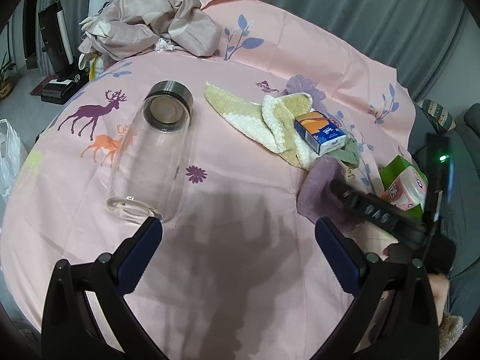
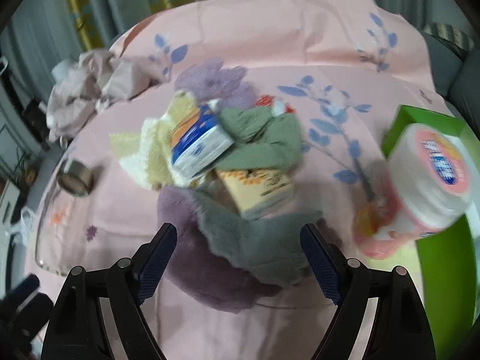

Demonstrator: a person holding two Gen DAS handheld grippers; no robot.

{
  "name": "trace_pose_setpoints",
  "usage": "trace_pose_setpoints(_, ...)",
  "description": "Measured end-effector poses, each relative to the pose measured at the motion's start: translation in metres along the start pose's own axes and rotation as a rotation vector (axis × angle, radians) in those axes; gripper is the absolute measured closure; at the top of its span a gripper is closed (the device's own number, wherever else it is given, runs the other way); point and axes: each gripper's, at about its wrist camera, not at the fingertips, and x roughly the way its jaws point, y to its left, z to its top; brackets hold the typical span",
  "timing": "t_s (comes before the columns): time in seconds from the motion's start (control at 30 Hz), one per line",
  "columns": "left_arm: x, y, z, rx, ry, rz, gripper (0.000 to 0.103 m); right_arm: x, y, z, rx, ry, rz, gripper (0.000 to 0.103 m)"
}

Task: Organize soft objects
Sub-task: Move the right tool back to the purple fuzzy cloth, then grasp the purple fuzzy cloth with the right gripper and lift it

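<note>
While your left gripper [image 1: 238, 244] waits wide-jawed and empty over bare counter [image 1: 240, 186], the glass bottle [image 1: 153, 150] lies at ten o'clock. Right view: your right gripper [image 2: 238, 250], jaws spread and empty, straddles the purple towel [image 2: 192, 258] at twelve o'clock, apparently lined up to take it.

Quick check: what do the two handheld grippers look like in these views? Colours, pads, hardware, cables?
Both the left gripper and the right gripper have black angular linkage arms with round silver pivot pins and dark blue textured fingers. The left view shows the right unit's black body, a green light and a thin cable.
</note>
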Motion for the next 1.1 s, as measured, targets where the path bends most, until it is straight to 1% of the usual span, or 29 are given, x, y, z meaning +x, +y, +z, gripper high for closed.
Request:
trace_pose_setpoints(0.03, 0.000, 0.001, 0.001, -0.002, 0.000, 0.002, 0.001, 0.005, 0.005, -0.003, -0.019, 0.018, 0.014, 0.018)
trace_pose_setpoints(0.1, 0.000, 0.005, 0.002, -0.017, 0.002, 0.003, 0.001, 0.013, 0.012, -0.007, -0.060, 0.040, 0.018, 0.025)
trace_pose_setpoints(0.17, 0.000, 0.007, 0.002, -0.025, 0.004, 0.001, 0.001, 0.023, 0.018, -0.011, -0.101, 0.060, -0.014, 0.037)
trace_pose_setpoints(0.2, 0.000, 0.007, 0.003, -0.027, 0.004, 0.002, 0.001, 0.027, 0.019, -0.013, -0.108, 0.065, -0.029, 0.039)
trace_pose_setpoints(0.23, 0.000, 0.008, 0.003, -0.029, 0.003, 0.003, 0.001, 0.028, 0.019, -0.014, -0.109, 0.056, -0.033, 0.045)
trace_pose_setpoints(0.27, -0.001, 0.010, 0.004, -0.033, 0.001, 0.004, 0.001, 0.025, 0.018, -0.015, -0.110, 0.038, -0.032, 0.061)
trace_pose_setpoints(0.3, -0.001, 0.011, 0.004, -0.038, -0.001, 0.006, 0.001, 0.022, 0.017, -0.014, -0.112, 0.034, -0.033, 0.072)
trace_pose_setpoints(0.33, -0.002, 0.013, 0.005, -0.048, -0.006, 0.008, 0.001, 0.017, 0.017, -0.014, -0.110, 0.030, -0.022, 0.088)
trace_pose_setpoints(0.4, -0.004, 0.018, 0.007, -0.062, -0.011, 0.009, 0.001, 0.005, 0.013, -0.015, -0.085, 0.042, 0.087, 0.091)
trace_pose_setpoints(0.47, -0.005, 0.021, 0.008, -0.080, -0.010, 0.008, 0.001, -0.006, 0.013, -0.017, -0.054, 0.070, 0.243, 0.091)
trace_pose_setpoints(0.5, -0.005, 0.023, 0.009, -0.087, -0.006, 0.004, 0.001, -0.011, 0.017, -0.019, -0.073, 0.079, 0.287, 0.091)
trace_pose_setpoints(0.63, -0.003, 0.029, 0.011, -0.122, 0.010, -0.006, 0.002, -0.032, 0.039, -0.028, -0.168, 0.092, 0.417, 0.091)
trace_pose_setpoints(0.67, -0.001, 0.029, 0.010, -0.122, 0.016, -0.006, 0.003, -0.034, 0.042, -0.030, -0.185, 0.096, 0.432, 0.091)
trace_pose_setpoints(0.7, 0.002, 0.029, 0.010, -0.121, 0.032, -0.011, 0.003, -0.032, 0.046, -0.032, -0.200, 0.103, 0.423, 0.091)
trace_pose_setpoints(0.77, 0.008, 0.028, 0.008, -0.123, 0.065, -0.025, 0.003, -0.024, 0.049, -0.037, -0.225, 0.134, 0.366, 0.091)
trace_pose_setpoints(0.8, 0.011, 0.027, 0.006, -0.125, 0.080, -0.034, 0.006, -0.016, 0.048, -0.039, -0.222, 0.168, 0.323, 0.091)
trace_pose_setpoints(0.83, 0.015, 0.026, 0.005, -0.125, 0.096, -0.045, 0.009, -0.011, 0.044, -0.040, -0.206, 0.194, 0.295, 0.085)
trace_pose_setpoints(0.87, 0.018, 0.025, 0.003, -0.124, 0.112, -0.059, 0.012, -0.009, 0.040, -0.040, -0.192, 0.210, 0.280, 0.073)
trace_pose_setpoints(0.9, 0.019, 0.023, 0.003, -0.122, 0.121, -0.068, 0.013, -0.011, 0.033, -0.040, -0.174, 0.219, 0.277, 0.063)
trace_pose_setpoints(0.93, 0.021, 0.022, 0.001, -0.120, 0.133, -0.082, 0.015, -0.015, 0.027, -0.039, -0.157, 0.209, 0.278, 0.038)
trace_pose_setpoints(0.97, 0.022, 0.021, 0.001, -0.120, 0.137, -0.089, 0.019, -0.023, 0.022, -0.038, -0.144, 0.187, 0.281, 0.021)
trace_pose_setpoints(1.0, 0.022, 0.019, 0.000, -0.118, 0.143, -0.099, 0.020, -0.030, 0.017, -0.037, -0.136, 0.163, 0.292, 0.018)
trace_pose_setpoints(1.07, 0.023, 0.016, -0.003, -0.105, 0.155, -0.107, 0.024, -0.042, 0.004, -0.034, -0.093, 0.130, 0.316, 0.018)
trace_pose_setpoints(1.1, 0.024, 0.014, -0.005, -0.094, 0.167, -0.106, 0.025, -0.046, -0.005, -0.032, -0.048, 0.122, 0.331, 0.018)
